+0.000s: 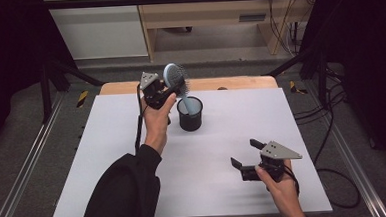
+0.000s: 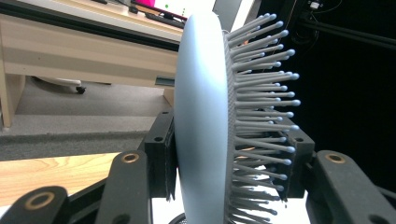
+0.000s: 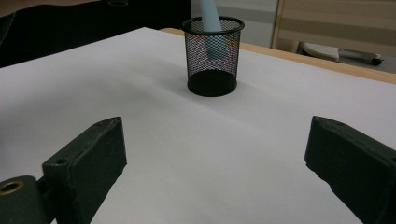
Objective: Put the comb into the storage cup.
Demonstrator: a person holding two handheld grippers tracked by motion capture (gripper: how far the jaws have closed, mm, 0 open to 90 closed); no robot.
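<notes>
A person stands at a white table with a two-jaw gripper in each hand.

From the high view, the left gripper is raised near the far edge of the table, left of its middle. It holds a pale blue hairbrush by the head, bristles facing right. The brush slants down to the right, and its handle dips into a black mesh cup that stands on the table just beside the gripper, toward the far edge. The right gripper rests low near the near right corner, well apart from the cup, pointing left and away.

The left gripper view adds the grip up close: the hairbrush head stands upright between the two black jaws. One pad presses the smooth back, the other sits among the grey bristles, so the jaws are clamped on the brush head.

The right gripper view looks level across the table at the mesh cup with the blue handle standing inside it, seen through the mesh. This gripper's jaws stand wide apart with only bare table between them, touching nothing.
</notes>
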